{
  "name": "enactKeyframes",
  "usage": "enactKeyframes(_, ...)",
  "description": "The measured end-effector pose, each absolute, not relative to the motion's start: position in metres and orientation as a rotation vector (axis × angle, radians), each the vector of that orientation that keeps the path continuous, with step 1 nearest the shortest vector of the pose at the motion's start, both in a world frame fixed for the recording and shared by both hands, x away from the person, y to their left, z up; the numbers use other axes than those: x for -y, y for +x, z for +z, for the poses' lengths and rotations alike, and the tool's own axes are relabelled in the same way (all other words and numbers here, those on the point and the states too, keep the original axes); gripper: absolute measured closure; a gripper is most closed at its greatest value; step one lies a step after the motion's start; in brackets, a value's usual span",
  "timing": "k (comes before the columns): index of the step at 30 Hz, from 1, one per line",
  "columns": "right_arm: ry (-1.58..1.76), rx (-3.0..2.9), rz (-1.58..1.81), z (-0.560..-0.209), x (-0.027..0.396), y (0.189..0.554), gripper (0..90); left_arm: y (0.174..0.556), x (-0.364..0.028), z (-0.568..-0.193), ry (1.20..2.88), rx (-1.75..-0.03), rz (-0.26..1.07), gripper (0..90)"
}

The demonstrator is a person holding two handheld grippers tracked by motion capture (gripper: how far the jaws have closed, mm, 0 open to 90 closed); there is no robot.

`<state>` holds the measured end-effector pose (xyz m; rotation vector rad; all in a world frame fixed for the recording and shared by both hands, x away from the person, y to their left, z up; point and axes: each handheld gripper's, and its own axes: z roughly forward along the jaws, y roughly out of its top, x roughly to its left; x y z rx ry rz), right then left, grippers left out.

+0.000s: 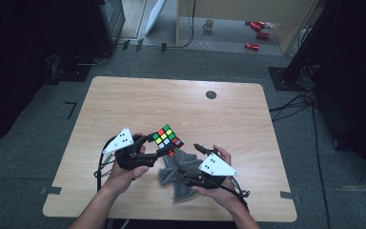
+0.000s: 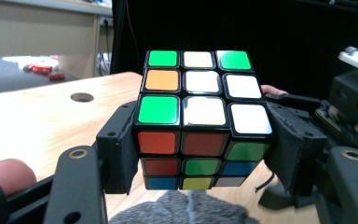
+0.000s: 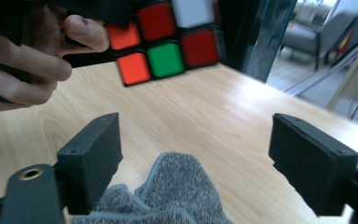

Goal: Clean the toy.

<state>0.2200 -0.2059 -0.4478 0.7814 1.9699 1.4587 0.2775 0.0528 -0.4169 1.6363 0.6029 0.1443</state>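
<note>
- The puzzle cube (image 1: 167, 139) is held off the desk (image 1: 138, 100), raised above the grey cloth (image 1: 176, 177) and a little to that cloth's far left in the high view.
- The left gripper (image 1: 158, 145) clamps the cube from two opposite sides; in the left gripper view each of its fingers (image 2: 119, 149) presses flat on a side face of the cube (image 2: 200, 116), whose top shows green, white and orange stickers.
- The left hand (image 1: 124, 174) sits just left of the cloth, at its near edge.
- The right gripper (image 1: 195, 160) lies over the cloth, just right of and nearer than the cube, and apart from it.
- Its fingers (image 3: 93, 154) stand wide with nothing between them; in the right gripper view the cloth (image 3: 168, 196) lies below the gap and the cube (image 3: 165, 37) hangs beyond it, red, orange and green stickers showing.
- The right hand (image 1: 219, 188) rests at the cloth's right edge.
- The cloth lies crumpled on the desk near its front edge.
- A dark round hole (image 1: 211, 94) sits in the desk well beyond the cloth.
</note>
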Motion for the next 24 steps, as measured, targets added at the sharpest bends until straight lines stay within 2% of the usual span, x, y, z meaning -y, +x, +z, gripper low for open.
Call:
enactKeyframes(5,0.755,-1.900,1.432,-0.446,0.201,0.215,13.3,0.275,-0.041,-0.418,1.677,-0.669,0.114,35.4)
enactKeyframes(13,0.776,-1.909,1.432,-0.451,0.197,0.216,14.5,0.270,-0.029,-0.421,1.684,-0.656,0.096,35.4)
enactKeyframes(24,0.799,-1.862,1.432,-0.456,0.196,0.216,32.6,0.262,-0.014,-0.425,1.726,-0.659,0.096,35.3)
